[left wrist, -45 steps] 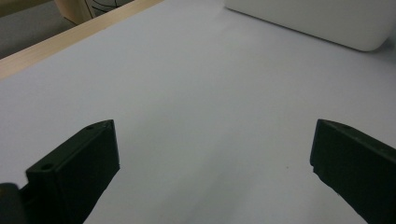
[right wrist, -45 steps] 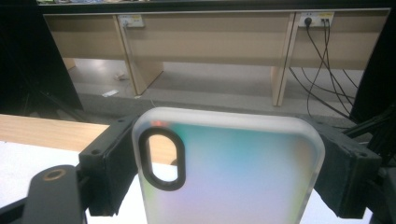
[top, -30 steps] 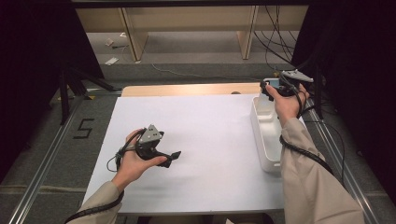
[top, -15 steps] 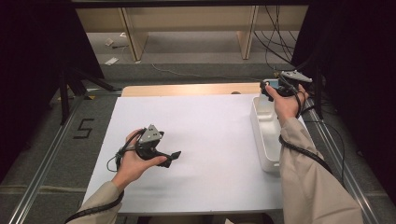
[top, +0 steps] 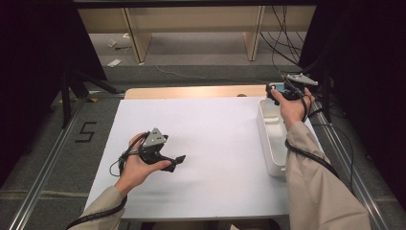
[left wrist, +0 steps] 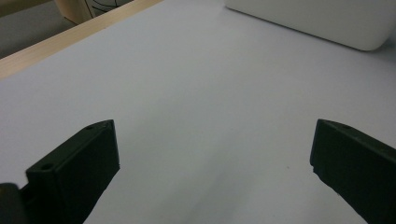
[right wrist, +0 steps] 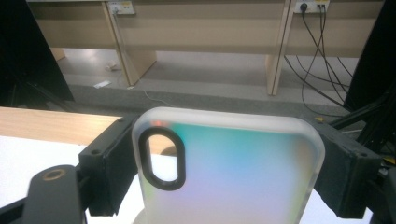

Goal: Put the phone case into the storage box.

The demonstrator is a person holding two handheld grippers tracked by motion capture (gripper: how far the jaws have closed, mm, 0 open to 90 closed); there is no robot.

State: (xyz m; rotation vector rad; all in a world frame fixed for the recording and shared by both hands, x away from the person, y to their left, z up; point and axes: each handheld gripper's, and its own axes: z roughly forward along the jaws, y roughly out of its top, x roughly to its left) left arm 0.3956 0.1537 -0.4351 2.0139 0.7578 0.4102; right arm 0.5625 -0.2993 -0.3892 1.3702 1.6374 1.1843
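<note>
A translucent phone case (right wrist: 233, 172) with a pastel rainbow tint and a black-rimmed camera cutout stands upright between the jaws of my right gripper (right wrist: 229, 163), which is shut on it by its side edges. From above, that right gripper (top: 280, 92) hovers over the far end of a white tray (top: 268, 139) at the table's right, and the case (top: 276, 87) shows as a small bluish patch. My left gripper (top: 178, 159) rests low over the white sheet (top: 215, 143) at centre-left, jaws wide apart with bare sheet between them (left wrist: 215, 154).
The tray (left wrist: 317, 21) lies ahead of the left gripper. A strip of wooden tabletop (top: 191, 92) runs along the far edge of the sheet. Beyond it are a grey floor, wooden furniture legs and cables (right wrist: 317, 60). Dark frames flank both sides.
</note>
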